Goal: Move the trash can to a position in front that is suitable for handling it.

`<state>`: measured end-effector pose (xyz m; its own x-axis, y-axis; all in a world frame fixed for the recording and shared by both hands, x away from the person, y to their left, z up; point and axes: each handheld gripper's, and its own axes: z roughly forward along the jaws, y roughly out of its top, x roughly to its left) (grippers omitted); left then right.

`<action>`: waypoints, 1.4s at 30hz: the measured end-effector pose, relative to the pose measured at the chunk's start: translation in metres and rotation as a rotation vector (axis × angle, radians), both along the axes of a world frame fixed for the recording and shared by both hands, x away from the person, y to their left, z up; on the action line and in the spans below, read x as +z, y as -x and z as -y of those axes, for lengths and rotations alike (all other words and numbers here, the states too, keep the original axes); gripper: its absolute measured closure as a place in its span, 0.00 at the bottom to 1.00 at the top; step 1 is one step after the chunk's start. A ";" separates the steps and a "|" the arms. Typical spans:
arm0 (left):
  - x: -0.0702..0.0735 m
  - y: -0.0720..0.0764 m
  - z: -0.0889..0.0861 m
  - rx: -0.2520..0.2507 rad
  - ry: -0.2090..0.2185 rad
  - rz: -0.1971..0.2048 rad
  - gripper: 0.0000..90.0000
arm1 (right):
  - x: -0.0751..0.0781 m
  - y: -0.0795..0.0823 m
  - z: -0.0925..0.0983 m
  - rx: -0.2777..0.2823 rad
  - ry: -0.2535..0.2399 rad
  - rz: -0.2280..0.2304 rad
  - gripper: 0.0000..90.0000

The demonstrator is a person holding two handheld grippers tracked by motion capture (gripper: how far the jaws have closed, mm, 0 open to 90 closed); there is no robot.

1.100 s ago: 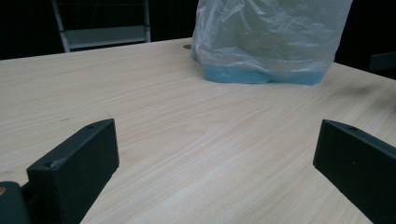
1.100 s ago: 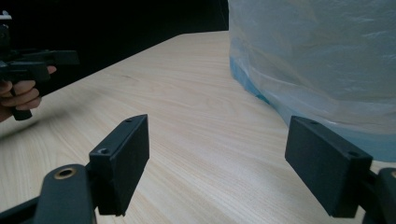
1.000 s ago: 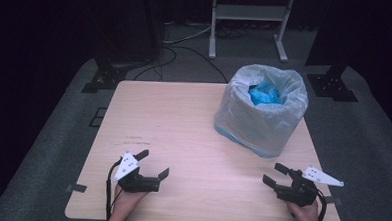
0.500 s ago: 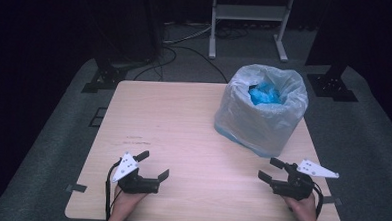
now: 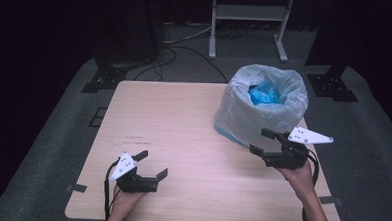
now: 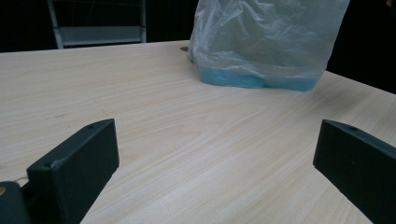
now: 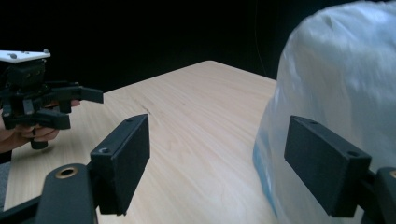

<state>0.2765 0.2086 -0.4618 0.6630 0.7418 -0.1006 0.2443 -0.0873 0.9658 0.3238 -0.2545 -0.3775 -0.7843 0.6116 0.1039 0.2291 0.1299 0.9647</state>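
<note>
We can't read any text anywhere here. No labels, brands, numbers or signs on the plastic bag (image 5: pixel 261 111), the table (image 5: pixel 183 120) or the white plates on top of the grippers, as far as we can make out. The stuff in the dark background is too dim to pick out any writing either.

Bare table (image 5: pixel 183 125) left and centre, bagged bin (image 5: pixel 261 111) (blue stuff inside) blocking the far right.

Black grippers (image 5: pixel 149 166) (white three-cornered plates)
</note>
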 end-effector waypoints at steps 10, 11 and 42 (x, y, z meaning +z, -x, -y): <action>0.000 -0.001 -0.002 0.001 0.007 0.001 0.00 | 0.040 -0.039 -0.024 0.007 0.083 0.018 0.24; 0.000 -0.001 -0.003 0.004 0.008 0.001 0.00 | 0.045 -0.046 -0.027 0.000 0.103 0.012 0.24; -0.002 -0.003 -0.008 0.024 0.041 -0.017 0.00 | 0.046 -0.090 -0.047 -0.149 0.328 -0.021 0.61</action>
